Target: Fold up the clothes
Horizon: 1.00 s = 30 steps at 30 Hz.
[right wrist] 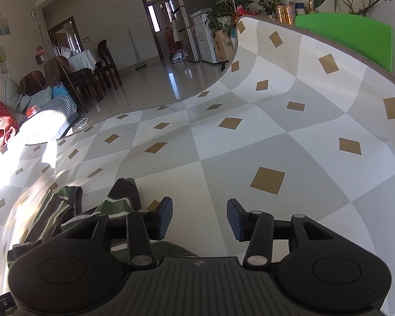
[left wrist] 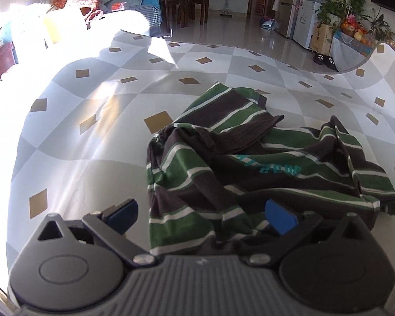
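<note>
Striped T-shirt point(left wrist: 263, 163), green, brown and white with teal lettering, lies crumpled on the checked tablecloth point(left wrist: 92, 137). One sleeve is flopped across the body, hems bunched, no clean edges. Not folded as it lies.

Left gripper point(left wrist: 202, 216): jaws spread wide, nothing between them, poised low over the near hem of the shirt. Right gripper point(right wrist: 199, 218): jaws moderately apart, also empty, over bare cloth with the shirt's edge point(right wrist: 118, 200) just to its left.

Judgement: the shirt looks to need spreading flat before any fold will hold. To do that well, pinch a single layer at a true corner or shoulder seam, not a bunched wad. Take the two holds well apart, lift enough to let the fabric hang free, then lay it down smooth. Glare on the table's left side may hide wrinkles.
</note>
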Tool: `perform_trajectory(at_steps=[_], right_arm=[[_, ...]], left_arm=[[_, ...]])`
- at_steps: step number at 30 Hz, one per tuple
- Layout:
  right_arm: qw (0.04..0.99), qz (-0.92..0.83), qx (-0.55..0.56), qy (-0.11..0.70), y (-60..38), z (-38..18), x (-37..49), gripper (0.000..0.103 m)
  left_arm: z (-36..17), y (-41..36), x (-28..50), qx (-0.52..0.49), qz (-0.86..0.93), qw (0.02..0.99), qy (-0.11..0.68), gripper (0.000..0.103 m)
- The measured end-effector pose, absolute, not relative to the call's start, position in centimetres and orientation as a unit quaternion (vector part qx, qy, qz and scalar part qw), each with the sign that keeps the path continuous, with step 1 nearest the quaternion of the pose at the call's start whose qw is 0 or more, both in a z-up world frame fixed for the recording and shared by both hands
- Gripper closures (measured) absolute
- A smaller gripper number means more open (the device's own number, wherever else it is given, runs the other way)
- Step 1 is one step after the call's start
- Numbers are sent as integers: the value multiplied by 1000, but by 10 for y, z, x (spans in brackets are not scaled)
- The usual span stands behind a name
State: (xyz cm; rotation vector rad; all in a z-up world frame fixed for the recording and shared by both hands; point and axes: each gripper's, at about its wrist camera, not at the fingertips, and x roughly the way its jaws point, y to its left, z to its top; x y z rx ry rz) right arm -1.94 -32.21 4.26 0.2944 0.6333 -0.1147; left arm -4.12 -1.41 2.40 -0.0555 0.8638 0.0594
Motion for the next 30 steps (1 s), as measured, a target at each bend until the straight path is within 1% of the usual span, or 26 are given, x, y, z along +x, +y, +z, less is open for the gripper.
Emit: perform_trajectory(at_steps=[4,8,11,14,23,26,30], right_arm=[[935,24,138,326,-300,39,-15,55],[933,99,101,331,-270,37,-15,52],[930,136,63,335,-248,33,-14,51],[926,143,33,349,-233,26,-11,50],[918,106,17,381,-225,2,3,50],[915,85,37,392,-231,-3,9,61],[916,62,45,395,-239,-4,13,84]], left_arm=[[19,-34,-43,-3,-11,905,425,0],[11,-47,-47,28,-24,902,431,0],[9,-46,-47,28,-23,901,433,0],[8,-45,-47,27,-22,900,434,0],[0,-40,-45,15,-17,892,452,0],[-1,-38,-44,6,-17,890,455,0],[-2,-35,-42,-3,-13,888,460,0]])
